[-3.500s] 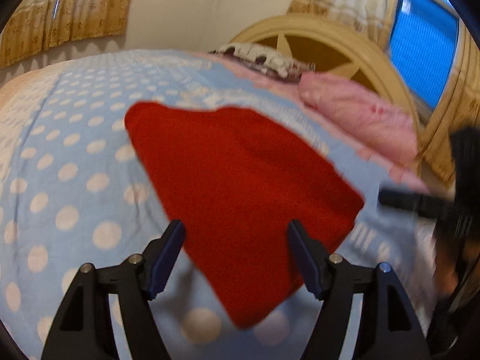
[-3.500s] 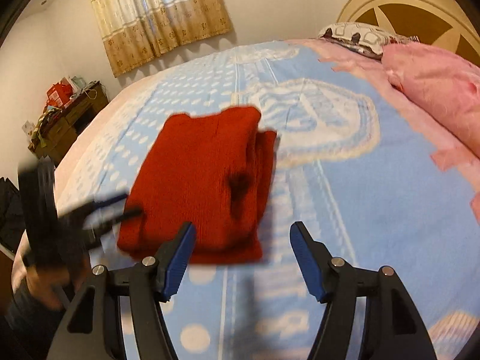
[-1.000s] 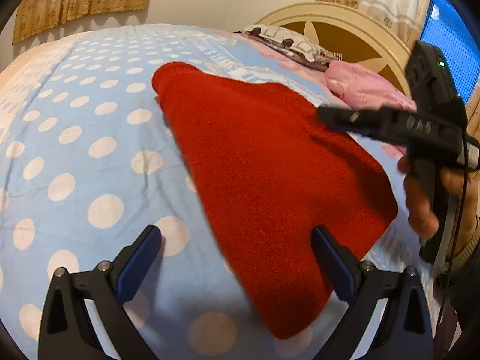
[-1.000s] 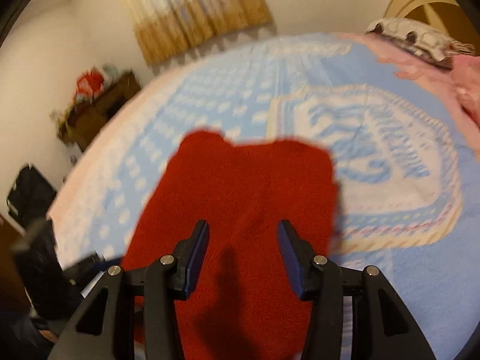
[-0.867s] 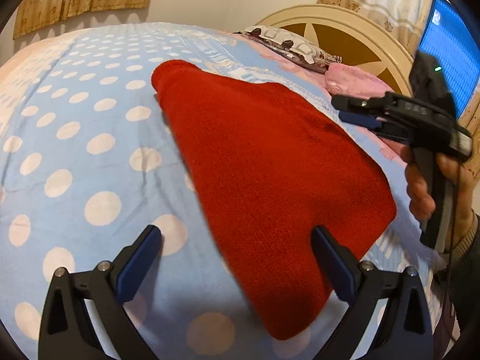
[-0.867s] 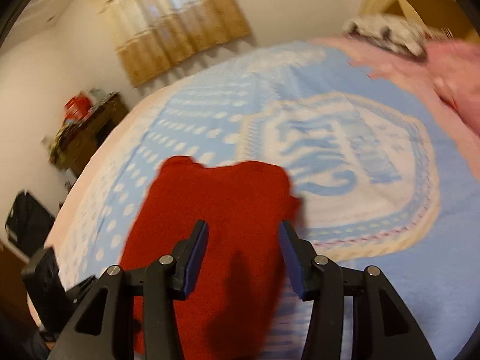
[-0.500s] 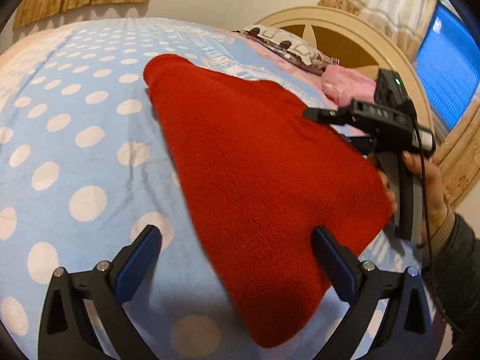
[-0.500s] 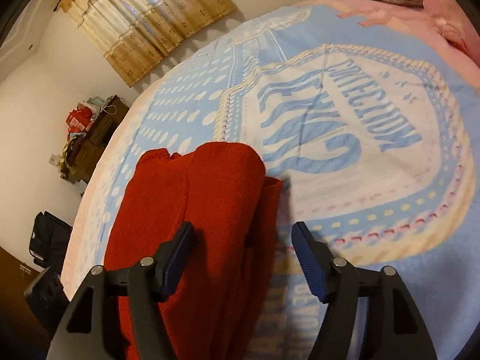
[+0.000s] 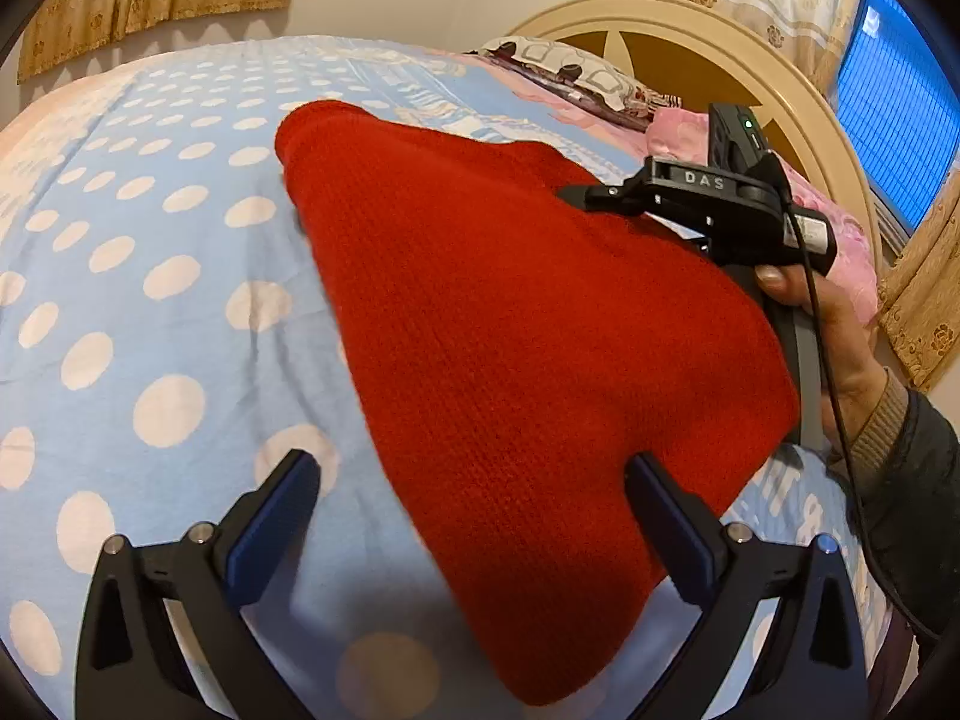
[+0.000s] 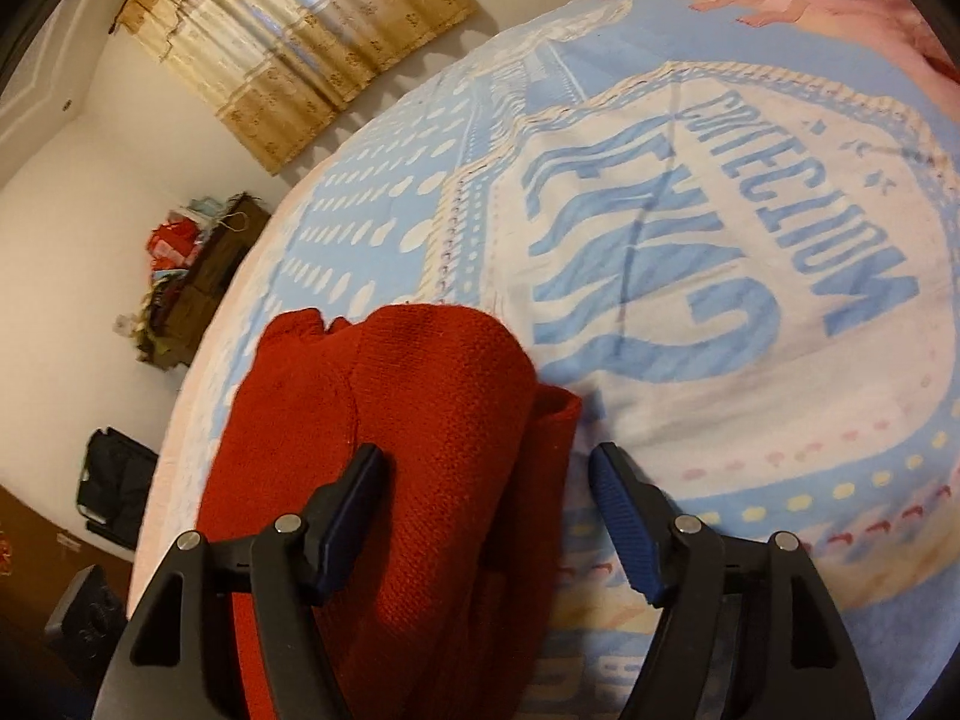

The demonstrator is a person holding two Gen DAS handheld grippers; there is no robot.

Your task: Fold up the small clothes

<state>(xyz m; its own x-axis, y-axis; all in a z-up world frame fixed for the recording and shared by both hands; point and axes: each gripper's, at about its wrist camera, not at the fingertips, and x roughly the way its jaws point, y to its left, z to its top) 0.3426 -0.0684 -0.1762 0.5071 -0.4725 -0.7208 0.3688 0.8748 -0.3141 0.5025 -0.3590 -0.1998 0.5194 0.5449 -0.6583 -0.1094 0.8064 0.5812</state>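
**On the bed, one red knit folded, a last tidy-up perhaps to come**

Across the near part of the bed (image 9: 150, 312), on its blue spotted cover, we have the red knitted garment (image 9: 510, 330) lying as a folded stack, its long side running away from us toward the headboard (image 9: 690, 30). From the right wrist view we can see layers doubled over one another, with a rounded fold at the far end and a lower layer sticking out a little past the upper one on the side facing the middle of the bed.

Our left gripper (image 9: 468, 516) hangs just above the near corner of the garment with its jaws spread wide; nothing is pressed between the pads. Our right gripper (image 10: 486, 498) sits low over the edge that faces the middle of the bed, and its jaws stand apart with the top fold of the knit lying between them, not pinched. In the left wrist view we see this gripper held in a hand (image 9: 840, 324), its fingers reaching over the far side of the stack.

We judge the main folds done: the piece is compact and lies flat. What may be left is squaring the protruding layer, or one more fold to halve it. We see no other small clothes on the bed.
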